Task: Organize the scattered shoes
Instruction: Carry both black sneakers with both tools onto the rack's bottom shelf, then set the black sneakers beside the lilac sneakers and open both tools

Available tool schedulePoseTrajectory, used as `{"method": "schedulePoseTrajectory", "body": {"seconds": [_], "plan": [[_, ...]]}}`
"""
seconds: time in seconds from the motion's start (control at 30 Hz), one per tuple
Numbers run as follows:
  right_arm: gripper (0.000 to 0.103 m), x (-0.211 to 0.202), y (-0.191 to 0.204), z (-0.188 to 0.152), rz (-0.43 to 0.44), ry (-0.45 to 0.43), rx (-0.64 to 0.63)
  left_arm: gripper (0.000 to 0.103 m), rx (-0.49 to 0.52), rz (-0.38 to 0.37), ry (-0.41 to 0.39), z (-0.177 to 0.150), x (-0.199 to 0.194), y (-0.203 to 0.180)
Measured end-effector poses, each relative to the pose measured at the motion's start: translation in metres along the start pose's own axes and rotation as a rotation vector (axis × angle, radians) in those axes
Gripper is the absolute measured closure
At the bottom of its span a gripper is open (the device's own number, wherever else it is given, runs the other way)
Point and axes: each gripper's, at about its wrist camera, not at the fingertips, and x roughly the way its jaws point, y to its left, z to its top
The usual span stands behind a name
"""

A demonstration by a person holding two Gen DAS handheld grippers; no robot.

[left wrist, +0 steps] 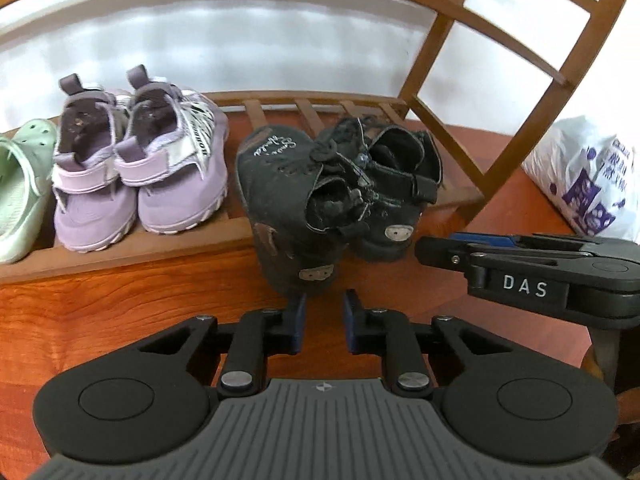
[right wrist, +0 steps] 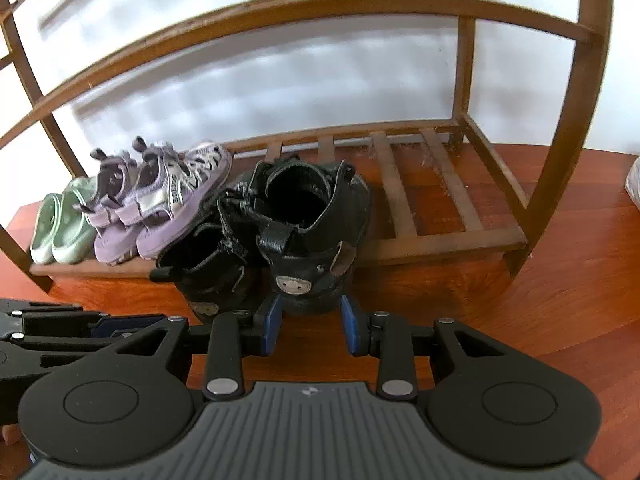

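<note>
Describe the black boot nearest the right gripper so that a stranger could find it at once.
Look at the low wooden shoe rack against the white wall. After the green clogs and lilac sandals come two black boots; take the right one, upright, before the right gripper. Its neighbour leans left.

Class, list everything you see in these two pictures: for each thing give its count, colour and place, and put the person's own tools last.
Rack: one, brown wood, on the floor against the wall.
Clogs: two, pale green, left end of the bottom shelf.
Sandals: two, lilac, bottom shelf, right of the clogs.
Boots: two, black, side by side at the shelf's front edge, right of the sandals; the left one leans.
Bag: one, white with purple print, on the floor right of the rack.
Floor: red-brown wood.
Wall: white, behind the rack.
Left tongs: black with blue pads, open behind the left boot.
Right tongs: same, open behind the right boot.
</note>
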Motion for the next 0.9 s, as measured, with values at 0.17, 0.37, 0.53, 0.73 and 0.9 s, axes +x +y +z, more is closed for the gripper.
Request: {"method": "schedulePoseTrajectory", "body": {"seconds": [0.17,0.37,0.53,0.73,0.9], "plan": [[0.066,0.016,0.001,0.001,0.000,0.023,-0.018,0.082,0.017,0.003,0.007,0.005,0.015,0.000],[0.066,0.027,0.000,0.006,-0.012,0.027,-0.028,0.082,0.051,0.019,-0.010,0.009,0.021,-0.004],[0.066,0.034,-0.001,0.012,-0.009,0.023,-0.029,0.082,0.044,0.019,-0.020,0.012,0.020,-0.003],[0.066,0.039,0.000,0.018,-0.013,0.016,-0.030,0.082,0.012,0.007,-0.020,0.019,0.017,0.001],[0.066,0.043,0.001,0.022,-0.013,0.011,-0.030,0.082,-0.005,0.011,-0.029,0.021,0.016,0.002]]}}
